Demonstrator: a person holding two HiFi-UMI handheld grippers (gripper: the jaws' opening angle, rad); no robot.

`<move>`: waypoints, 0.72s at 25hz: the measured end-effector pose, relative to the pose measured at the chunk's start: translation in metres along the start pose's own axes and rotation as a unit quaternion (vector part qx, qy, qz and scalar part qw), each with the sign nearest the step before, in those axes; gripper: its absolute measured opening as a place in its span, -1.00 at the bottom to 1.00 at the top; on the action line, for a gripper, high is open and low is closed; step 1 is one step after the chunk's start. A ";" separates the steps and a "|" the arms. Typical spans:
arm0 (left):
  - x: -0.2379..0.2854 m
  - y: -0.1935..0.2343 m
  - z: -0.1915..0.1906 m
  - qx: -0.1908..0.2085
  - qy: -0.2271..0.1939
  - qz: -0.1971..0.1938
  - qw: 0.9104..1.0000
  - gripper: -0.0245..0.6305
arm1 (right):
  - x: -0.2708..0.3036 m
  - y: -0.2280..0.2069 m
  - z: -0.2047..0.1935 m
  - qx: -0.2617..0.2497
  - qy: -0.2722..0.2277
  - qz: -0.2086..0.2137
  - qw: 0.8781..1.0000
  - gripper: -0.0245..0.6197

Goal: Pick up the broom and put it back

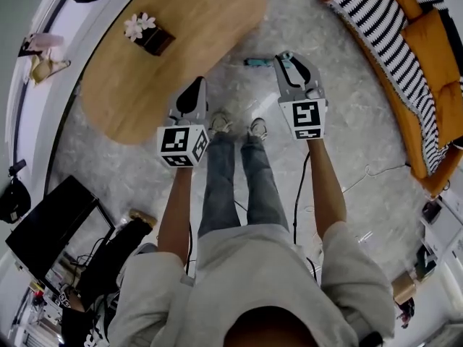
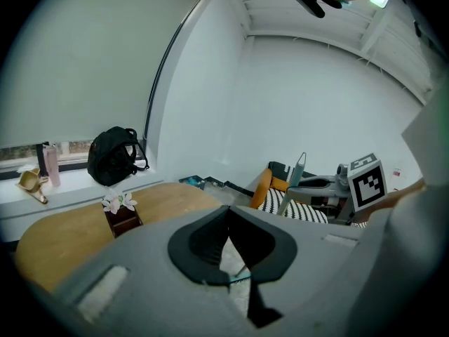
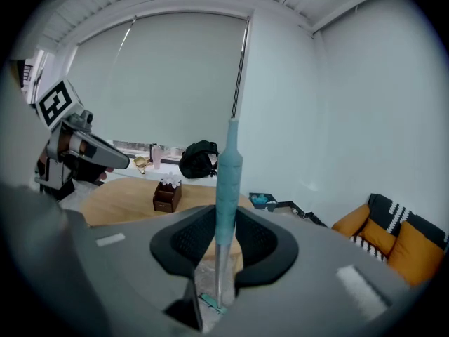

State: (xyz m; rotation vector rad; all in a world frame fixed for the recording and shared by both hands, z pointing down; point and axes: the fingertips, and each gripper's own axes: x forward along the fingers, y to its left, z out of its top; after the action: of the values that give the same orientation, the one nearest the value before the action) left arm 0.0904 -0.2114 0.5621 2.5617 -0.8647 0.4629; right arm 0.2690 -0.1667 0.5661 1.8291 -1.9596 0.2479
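Most of the teal-gripped, silver-shafted broom [image 3: 226,174] is hard to see. Its head shows only as a teal sliver down on the grey marbled floor [image 1: 239,85], below the right tool [image 3: 224,220]. That tool pinches the one broom's handle, which stands upright, grip end up. The left tool [image 2: 229,216] is closed on nothing, near the single oval wooden desk [image 1: 181,42].

The flower box [image 1: 148,35] sits on the bench [image 1: 206,45], left of the sofa [image 1: 427,63]. A backpack [image 2: 114,156] rests on the sill [image 2: 70,187] behind the bench. The broom [image 3: 228,167] stands upright in the right claw [image 3: 223,237].
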 end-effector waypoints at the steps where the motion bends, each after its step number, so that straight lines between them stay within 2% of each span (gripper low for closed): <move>1: 0.000 0.004 -0.003 -0.002 0.001 0.002 1.000 -0.92 | 0.005 0.002 -0.002 -0.001 0.003 0.001 1.000 -0.64; 10: 0.013 0.019 -0.028 -0.024 0.007 0.012 1.000 -0.91 | 0.043 0.010 -0.016 -0.013 0.014 0.017 1.000 -0.64; 18: 0.025 0.033 -0.030 -0.030 0.010 0.017 0.999 -0.91 | 0.078 0.003 -0.025 -0.011 0.023 0.027 0.999 -0.64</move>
State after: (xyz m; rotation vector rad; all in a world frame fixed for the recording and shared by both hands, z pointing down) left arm 0.0831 -0.2340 0.6073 2.4878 -0.9035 0.4650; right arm 0.2691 -0.2259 0.6229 1.7423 -1.9757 0.2805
